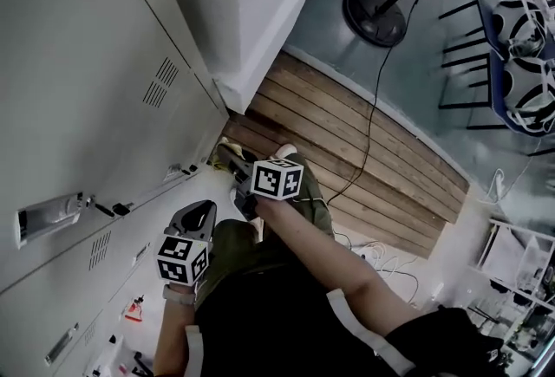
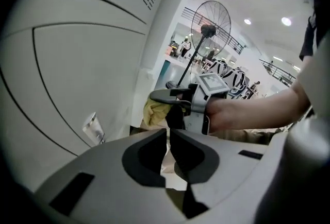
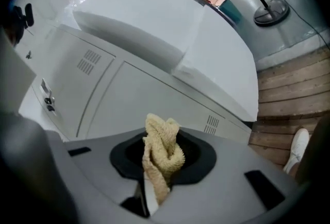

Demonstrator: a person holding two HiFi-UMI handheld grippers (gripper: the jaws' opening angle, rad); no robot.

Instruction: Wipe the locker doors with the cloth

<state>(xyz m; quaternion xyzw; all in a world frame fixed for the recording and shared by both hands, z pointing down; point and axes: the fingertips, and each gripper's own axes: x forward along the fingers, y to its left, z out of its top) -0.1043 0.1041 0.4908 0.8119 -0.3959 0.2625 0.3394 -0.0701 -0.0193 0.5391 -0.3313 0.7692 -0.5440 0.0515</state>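
Pale grey locker doors (image 1: 78, 89) fill the left of the head view. A yellow cloth (image 3: 162, 152) is bunched between the jaws of my right gripper (image 3: 161, 141), which is shut on it. In the head view that right gripper (image 1: 229, 157) points at the lowest locker door, with the cloth (image 1: 227, 145) close to the door; contact is unclear. My left gripper (image 1: 199, 212) hangs lower, a little off the lockers, jaws together with nothing between them. The left gripper view looks past the left gripper (image 2: 168, 134) at the right gripper (image 2: 190, 100) and the cloth (image 2: 153, 113).
A metal latch (image 1: 50, 216) and vent slots (image 1: 161, 82) sit on the doors. A white pillar (image 1: 251, 11) stands beside the lockers. Wooden planks (image 1: 373, 150) lie below, with a fan base (image 1: 375, 15), a black cable (image 1: 375, 107) and a blue rack (image 1: 519, 63) beyond.
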